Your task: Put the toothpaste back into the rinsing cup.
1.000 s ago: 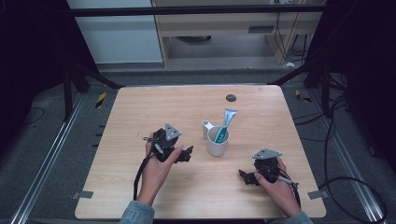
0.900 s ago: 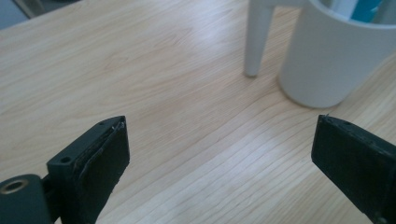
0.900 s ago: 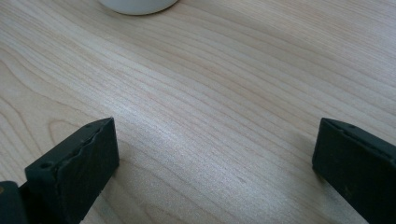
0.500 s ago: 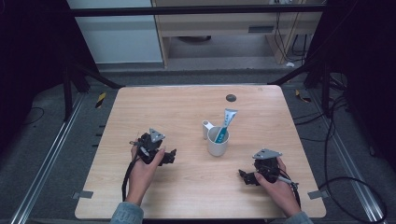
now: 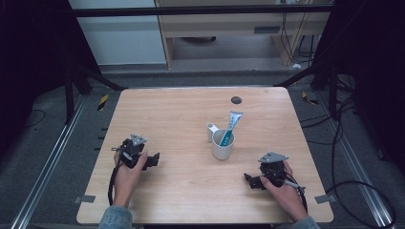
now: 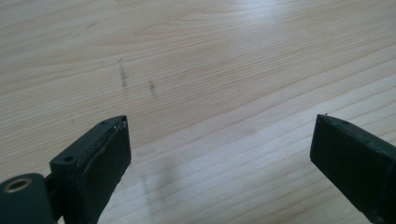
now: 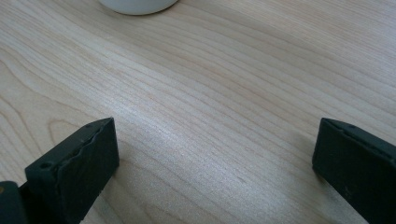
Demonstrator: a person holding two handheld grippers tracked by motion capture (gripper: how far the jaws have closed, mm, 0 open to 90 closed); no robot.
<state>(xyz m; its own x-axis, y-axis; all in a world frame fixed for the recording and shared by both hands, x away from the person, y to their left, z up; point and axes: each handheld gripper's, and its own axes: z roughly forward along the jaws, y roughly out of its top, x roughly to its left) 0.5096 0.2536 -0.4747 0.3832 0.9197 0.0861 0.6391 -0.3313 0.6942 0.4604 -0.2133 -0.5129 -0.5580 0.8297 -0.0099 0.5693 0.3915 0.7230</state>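
Resting low on the wooden bench, the left hand-held gripper sits near the bench's left edge, held by the person's left hand, its jaws pointing toward the middle of the bench. In the left gripper view its two black jaws stand wide apart with nothing between them, bare wood grain showing in the gap along with a few faint dark marks.

The right hand-held gripper lies near the front right of the bench in the right hand, and its jaws are likewise spread wide and empty in the right gripper view. At the top of that view the rounded base of the white cup sits on the wood, well ahead of the jaws.

From the high view the white cup stands upright between the two grippers, nearer the right one, apart from both. A toothpaste tube leans inside it, cap down, its flat end sticking up past the rim. A small dark round spot lies on the bench farther back.
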